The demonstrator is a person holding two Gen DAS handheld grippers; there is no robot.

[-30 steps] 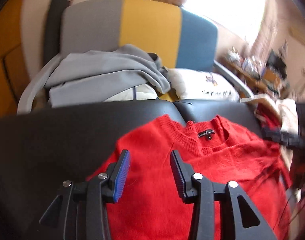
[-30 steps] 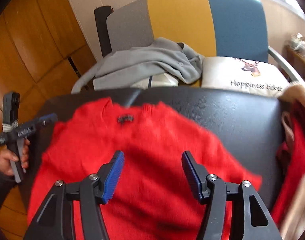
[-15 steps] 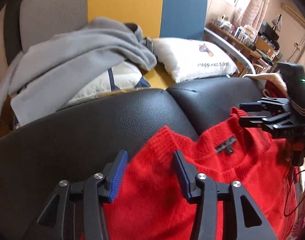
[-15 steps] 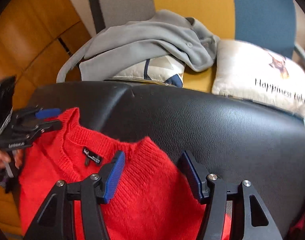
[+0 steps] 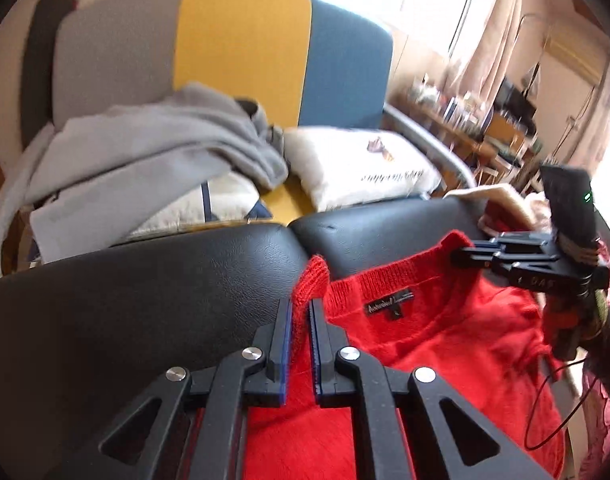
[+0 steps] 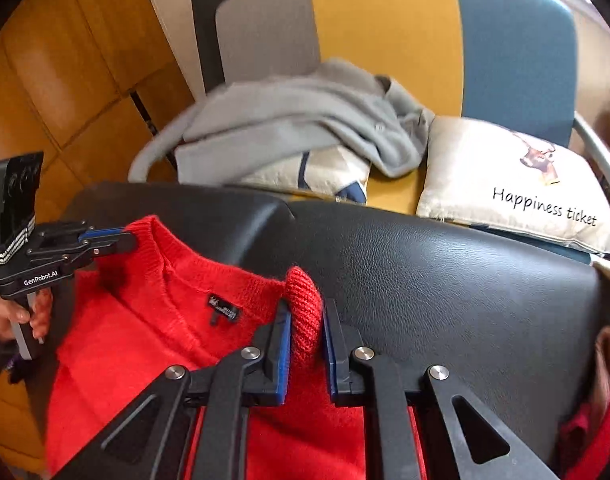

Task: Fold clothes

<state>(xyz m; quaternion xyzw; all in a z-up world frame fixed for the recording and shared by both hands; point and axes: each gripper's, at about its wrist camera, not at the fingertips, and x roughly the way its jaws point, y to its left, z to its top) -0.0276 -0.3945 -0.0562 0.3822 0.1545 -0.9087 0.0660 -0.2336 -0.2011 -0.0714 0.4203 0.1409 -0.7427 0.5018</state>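
sofa: black leather sofa [image 5: 145, 300] is the work surface here, with the striped chair [image 6: 385, 40] parked right behind it, far side

grey top: a grey garment [image 6: 297, 120] is dumped on the chair seat next to the "Happiness ticket" cushion [image 6: 517, 188], unfolded as far as I can tell

red sweater: the red sweater [image 5: 425, 360] is draped over the sofa's upper edge, label [image 6: 223, 307] showing, body hanging toward the near side

which way it points: neckline at the far end, hem out of frame at the near end, so the long axis runs near to far. Shoulders run left to right

progress: honestly barely started I'd say. No fold in the sweater yet, it's only been picked up by both shoulders, and the rest of it isn't in shot

what's left: pretty much all the folding, sleeves and body, plus probably the grey top

left gripper: left gripper [image 5: 301, 316] has its jaws pinched onto the left end of the ribbed collar

right gripper: right gripper [image 6: 305, 320] has its jaws closing on the right end of the collar, knit bunched up between the pads
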